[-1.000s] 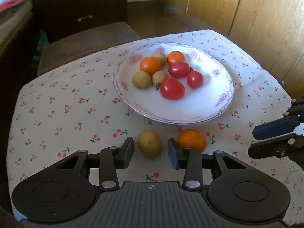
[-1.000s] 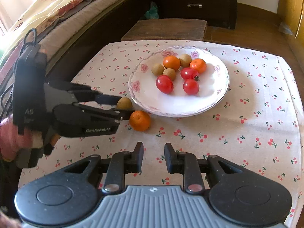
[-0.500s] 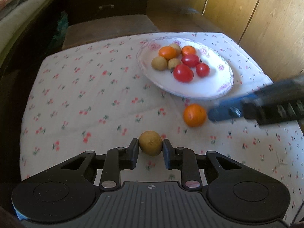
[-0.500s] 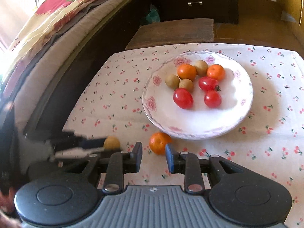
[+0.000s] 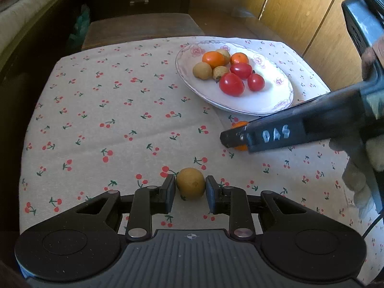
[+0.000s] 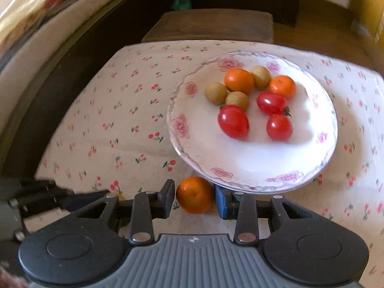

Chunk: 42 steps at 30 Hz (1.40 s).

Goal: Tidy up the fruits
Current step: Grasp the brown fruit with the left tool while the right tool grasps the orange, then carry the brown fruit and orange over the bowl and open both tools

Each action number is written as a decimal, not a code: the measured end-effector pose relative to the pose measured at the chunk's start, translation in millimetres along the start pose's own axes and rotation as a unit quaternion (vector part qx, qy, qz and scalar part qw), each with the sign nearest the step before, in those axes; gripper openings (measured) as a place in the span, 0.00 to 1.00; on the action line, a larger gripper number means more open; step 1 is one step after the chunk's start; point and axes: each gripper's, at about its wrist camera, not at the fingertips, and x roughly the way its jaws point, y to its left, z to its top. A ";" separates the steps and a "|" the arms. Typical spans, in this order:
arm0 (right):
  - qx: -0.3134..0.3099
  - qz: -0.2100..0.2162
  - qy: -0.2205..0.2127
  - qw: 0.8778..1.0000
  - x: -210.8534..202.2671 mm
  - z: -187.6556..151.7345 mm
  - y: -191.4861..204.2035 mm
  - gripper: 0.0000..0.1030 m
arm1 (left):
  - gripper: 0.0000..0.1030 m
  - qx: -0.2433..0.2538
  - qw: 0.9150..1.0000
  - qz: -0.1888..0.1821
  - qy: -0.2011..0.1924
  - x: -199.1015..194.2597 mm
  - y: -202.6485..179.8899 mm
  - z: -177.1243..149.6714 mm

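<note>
A white floral plate [image 5: 276,96] [image 6: 252,168] on the cherry-print tablecloth holds red tomatoes, small oranges and brown longans. My left gripper [image 5: 190,192] is shut on a brown longan [image 5: 190,186], held just above the cloth at the table's near side. My right gripper [image 6: 194,196] is open around a small orange [image 6: 195,195] lying on the cloth beside the plate's near rim; small gaps show on both sides. In the left wrist view the right gripper's fingers [image 5: 264,135] cover most of that orange [image 5: 240,124].
A dark wooden stool [image 5: 141,27] stands behind the table. A bed [image 6: 36,36] runs along the left, wooden cabinet doors [image 5: 300,12] along the right. The table edge drops off close on the left [image 5: 26,132].
My left gripper has closed on the longan and drawn it back from the plate. My right gripper has moved in and opened around the orange on the cloth.
</note>
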 end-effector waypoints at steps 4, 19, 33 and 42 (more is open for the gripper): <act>-0.031 -0.017 0.006 0.999 -3.3 -7.5 5.6 0.33 | 0.36 0.005 1.000 0.010 0.003 0.2 -3.3 0.0; -0.015 -0.007 0.001 1.000 -73.9 -69.0 -32.5 0.33 | 0.37 -0.039 0.998 0.036 0.019 -12.5 -15.1 4.6; 0.013 0.023 -0.023 0.999 -93.1 -73.5 -48.4 0.33 | 0.50 -0.086 0.992 0.083 0.026 1.3 -27.8 16.9; 0.018 0.003 -0.025 1.000 -89.5 -68.3 -60.0 0.33 | 0.35 -0.090 0.989 0.108 0.041 9.3 -43.0 10.8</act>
